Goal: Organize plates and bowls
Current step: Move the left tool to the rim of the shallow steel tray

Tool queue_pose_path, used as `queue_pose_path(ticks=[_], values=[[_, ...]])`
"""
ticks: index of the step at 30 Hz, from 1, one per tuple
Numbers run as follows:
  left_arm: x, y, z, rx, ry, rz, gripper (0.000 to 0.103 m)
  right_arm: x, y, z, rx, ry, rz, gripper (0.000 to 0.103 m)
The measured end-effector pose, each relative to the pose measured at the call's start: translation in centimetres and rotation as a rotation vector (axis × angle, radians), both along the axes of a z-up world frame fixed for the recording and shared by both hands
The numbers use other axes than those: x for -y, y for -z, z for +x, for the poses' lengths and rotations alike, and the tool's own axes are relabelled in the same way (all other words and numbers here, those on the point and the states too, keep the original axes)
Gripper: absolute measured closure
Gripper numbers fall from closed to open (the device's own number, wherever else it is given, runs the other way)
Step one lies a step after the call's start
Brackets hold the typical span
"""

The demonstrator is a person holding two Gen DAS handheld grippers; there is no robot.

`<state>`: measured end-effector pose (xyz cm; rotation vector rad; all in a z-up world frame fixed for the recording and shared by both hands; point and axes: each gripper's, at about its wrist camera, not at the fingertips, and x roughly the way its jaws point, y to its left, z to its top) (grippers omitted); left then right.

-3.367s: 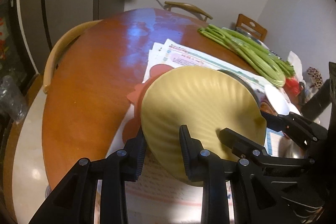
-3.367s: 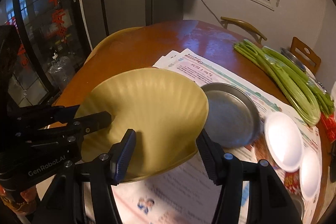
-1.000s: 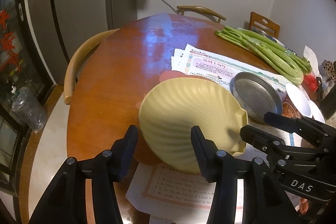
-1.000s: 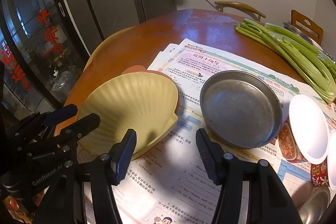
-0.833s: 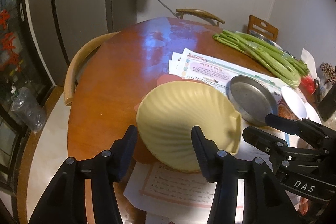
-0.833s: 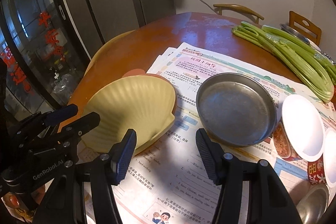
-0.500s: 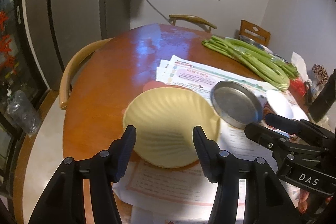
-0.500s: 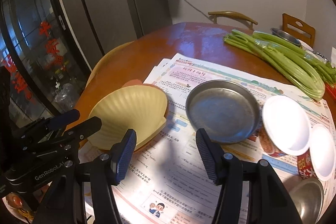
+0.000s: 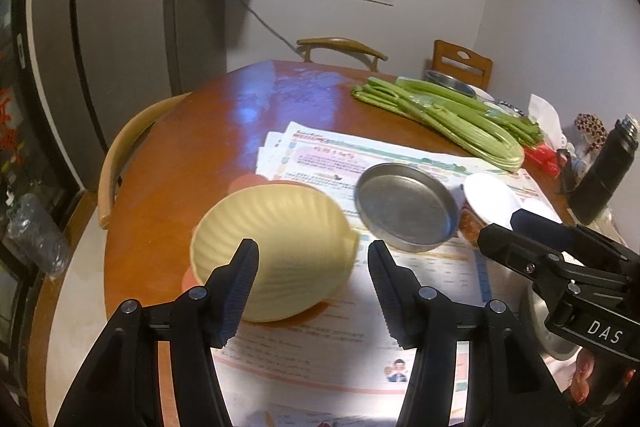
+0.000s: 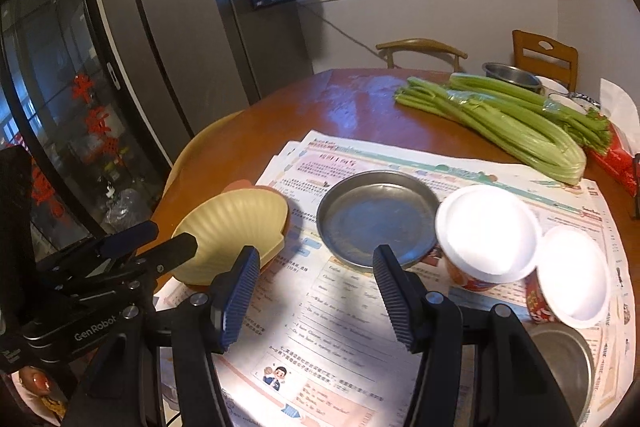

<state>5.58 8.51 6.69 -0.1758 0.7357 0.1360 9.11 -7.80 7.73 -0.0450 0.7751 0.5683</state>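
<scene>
Landmark: I take the metal plate (image 9: 405,206) as my marker; it lies flat on the newspapers (image 9: 400,311) on the round wooden table (image 9: 192,147).
Shell dish: the yellow shell-shaped dish (image 9: 272,251) sits just left of the metal plate, apart from it, resting on an orange plate (image 10: 240,187) whose rim peeks out from under it.
Change, dish: a few seconds ago I had it tilted up between both grippers; now it is down and nothing touches it.
Left gripper: my left gripper (image 9: 312,287) hangs nearer me than the metal plate, over the shell dish's near edge, its jaws have just been opening, and the pads press on nothing.
Right gripper: my right gripper (image 10: 312,291) hangs over the newspapers on the near side of the metal plate, jaws parted at a middling gap, nothing between them.
Change, view: both cameras now take in far more of the table than a second ago; the dishes look smaller and lower in the view.
White lids: a white-lidded cup (image 10: 486,231) stands touching the metal plate's right edge, with a second white-lidded cup (image 10: 572,273) further right.
Celery: a bundle of celery (image 9: 452,119) lies beyond the metal plate, well apart.
Steel bowl: a steel bowl (image 10: 560,363) shows right of and nearer than the metal plate.
</scene>
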Motion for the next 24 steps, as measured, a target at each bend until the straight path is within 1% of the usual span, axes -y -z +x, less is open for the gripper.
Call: queue_pose_path(ticks=[7,11,16,20,24], values=[[1.8,-1.3,0.5,0.018,0.039,0.022,0.044,2.2,-0.8,-0.3,0.003,0.031,0.035,0.044],[2.5,-1.8,1.3,0.013,0.057,0.025,0.044,3.5,-1.0,-0.3,0.003,0.052,0.049,0.044],[2.9,-2.0,2.8,-0.013,0.080,0.029,0.044,4.7,-0.8,-0.3,-0.003,0.072,0.058,0.044],[2.9,-2.0,4.1,-0.034,0.101,0.024,0.044,5.5,-0.4,0.1,-0.027,0.091,0.070,0.044],[2.7,-1.8,5.8,-0.046,0.108,0.023,0.044,6.1,0.5,0.9,-0.077,0.115,0.091,0.044]])
